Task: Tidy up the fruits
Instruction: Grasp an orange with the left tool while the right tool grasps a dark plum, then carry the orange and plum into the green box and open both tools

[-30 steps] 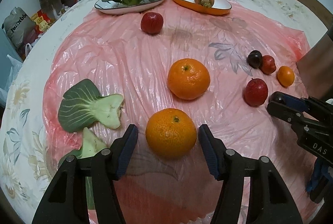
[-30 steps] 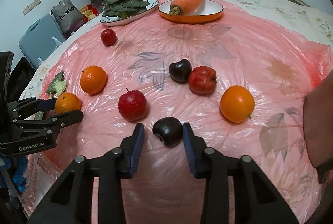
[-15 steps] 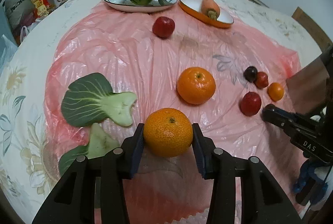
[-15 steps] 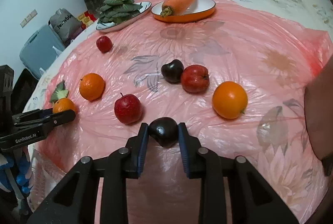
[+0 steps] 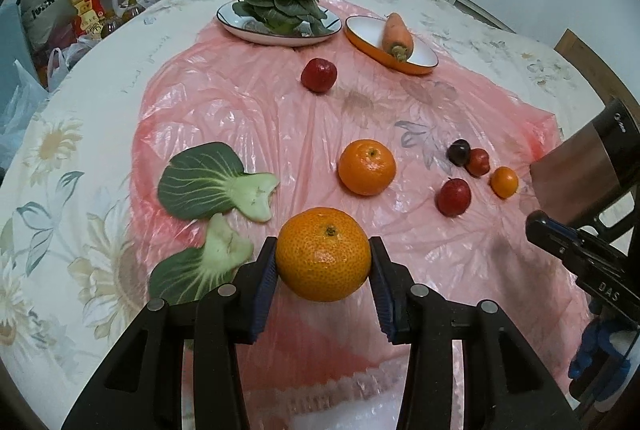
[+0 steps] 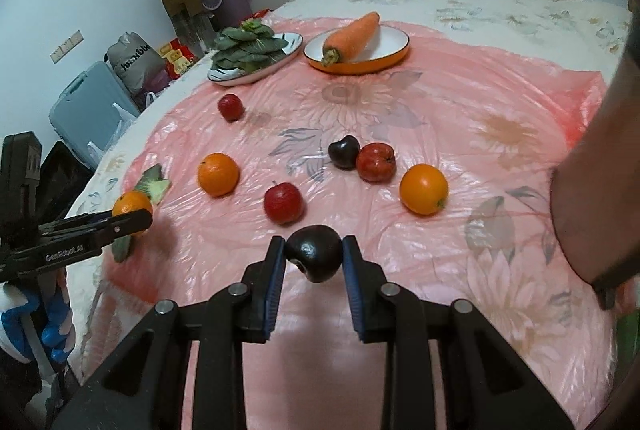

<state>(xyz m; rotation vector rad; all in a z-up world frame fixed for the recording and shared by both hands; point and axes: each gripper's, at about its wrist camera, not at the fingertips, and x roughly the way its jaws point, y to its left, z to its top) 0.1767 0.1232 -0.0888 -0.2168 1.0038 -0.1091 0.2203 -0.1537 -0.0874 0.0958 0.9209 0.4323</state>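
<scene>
Both my grippers hold fruit above the pink sheet.

My left gripper (image 5: 323, 262) clamps an orange (image 5: 323, 254) between its pads, beside two bok choy leaves (image 5: 212, 182). My right gripper (image 6: 314, 257) pinches a dark plum (image 6: 316, 257). On the sheet (image 6: 460, 118) I see another orange (image 6: 218, 174), an apple (image 6: 283, 202) and a second plum (image 6: 343, 151) touching a red fruit (image 6: 376, 162).
</scene>
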